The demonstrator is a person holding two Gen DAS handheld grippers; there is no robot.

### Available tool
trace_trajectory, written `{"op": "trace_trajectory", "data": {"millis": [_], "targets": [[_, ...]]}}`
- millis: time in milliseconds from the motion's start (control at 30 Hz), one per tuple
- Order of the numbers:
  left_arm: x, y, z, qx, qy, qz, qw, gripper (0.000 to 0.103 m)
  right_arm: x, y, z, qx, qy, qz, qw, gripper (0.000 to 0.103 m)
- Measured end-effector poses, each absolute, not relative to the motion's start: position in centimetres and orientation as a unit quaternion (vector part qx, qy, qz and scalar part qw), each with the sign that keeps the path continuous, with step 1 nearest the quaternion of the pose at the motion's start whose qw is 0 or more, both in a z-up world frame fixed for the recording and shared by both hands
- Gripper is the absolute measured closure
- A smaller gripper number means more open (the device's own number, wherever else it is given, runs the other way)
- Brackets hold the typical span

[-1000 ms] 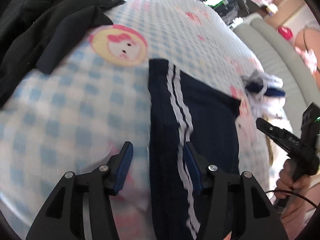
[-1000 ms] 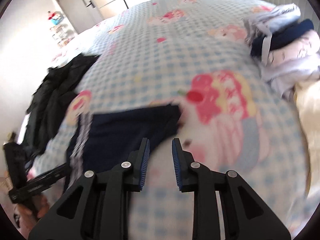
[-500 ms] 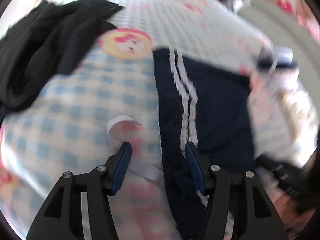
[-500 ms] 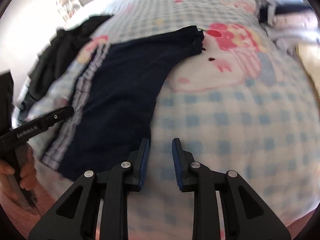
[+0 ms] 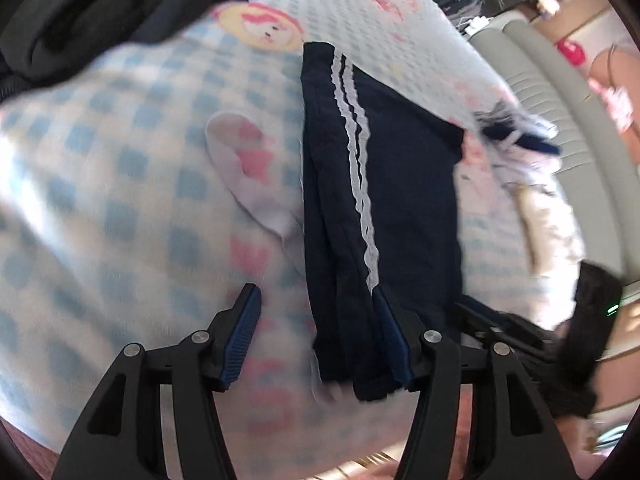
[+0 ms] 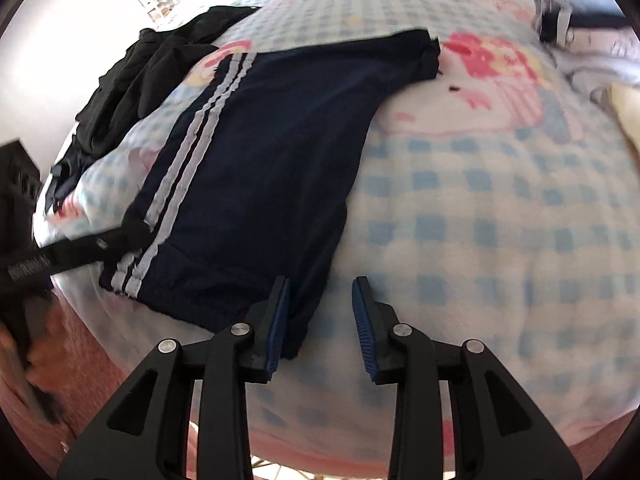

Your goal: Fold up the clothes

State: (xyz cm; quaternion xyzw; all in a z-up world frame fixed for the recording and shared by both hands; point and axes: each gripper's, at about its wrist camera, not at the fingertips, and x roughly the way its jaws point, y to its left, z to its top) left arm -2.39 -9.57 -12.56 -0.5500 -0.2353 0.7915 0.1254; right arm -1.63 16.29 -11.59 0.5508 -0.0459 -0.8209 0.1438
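Approach-to-grasp step: navy shorts (image 6: 256,168) lie flat on the checked blanket (image 6: 500,220) at its near edge, left gripper (image 5: 316,336) and right gripper (image 6: 320,328) both unclenched, jaws just widening, holding nothing; next, each likely pinches a near corner.

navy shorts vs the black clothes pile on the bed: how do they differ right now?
The navy shorts lie spread flat near the bed's front edge; the black clothes pile is bunched up farther back. The shorts carry two white side stripes; the pile looks plain black. The shorts lie right by the left gripper and right gripper, both open; the pile lies away from both. Both rest on the checked blanket.
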Motion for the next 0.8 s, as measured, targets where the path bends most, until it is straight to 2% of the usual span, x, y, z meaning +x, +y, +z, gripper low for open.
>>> {"op": "trace_trajectory", "data": {"millis": [67,167,233,267,300,367,400,467,600,667,733,800], "targets": [[-1.7,-9.4,-11.9,-0.537,-0.251,0.792,0.144,0.042,-1.1,16.5,-11.2,0.545,-0.051,-0.823,0.154,0.071],[-1.2,-7.9,-12.1,-0.533,-0.261,0.785,0.178,0.038,-1.4,17.2,-11.2,0.548,-0.106,-0.808,0.188,0.07],[-1.3,-6.6,-12.8,-0.548,-0.237,0.787,0.158,0.038,-1.5,17.1,-11.4,0.552,-0.112,-0.804,0.189,0.07],[-1.4,-6.2,-13.2,-0.557,-0.217,0.79,0.138,0.04,-1.6,17.0,-11.6,0.554,-0.115,-0.802,0.189,0.07],[-1.5,-6.1,-13.3,-0.56,-0.212,0.791,0.127,0.046,-1.6,17.0,-11.7,0.556,-0.118,-0.8,0.19,0.07],[-1.6,-6.1,-13.5,-0.563,-0.209,0.792,0.112,0.052,-1.7,16.9,-11.9,0.559,-0.124,-0.797,0.191,0.069],[-1.7,-6.3,-13.4,-0.564,-0.213,0.79,0.108,0.058,-1.7,17.0,-11.8,0.556,-0.127,-0.799,0.192,0.065],[-1.8,-6.9,-13.3,-0.567,-0.224,0.786,0.102,0.06,-1.7,16.9,-12.1,0.557,-0.133,-0.795,0.199,0.058],[-1.6,-7.2,-14.2,-0.567,-0.276,0.765,0.132,0.052,-2.0,16.3,-13.4,0.566,-0.145,-0.782,0.217,0.057],[-1.6,-6.2,-14.5,-0.565,-0.274,0.765,0.142,0.055,-2.2,16.1,-14.4,0.57,-0.157,-0.776,0.221,0.056],[-1.3,-5.9,-14.4,-0.567,-0.268,0.765,0.143,0.068,-2.1,16.2,-14.4,0.57,-0.162,-0.772,0.229,0.068],[-1.3,-5.5,-14.2,-0.57,-0.259,0.767,0.14,0.071,-2.1,16.4,-14.2,0.572,-0.163,-0.77,0.232,0.079]]}}
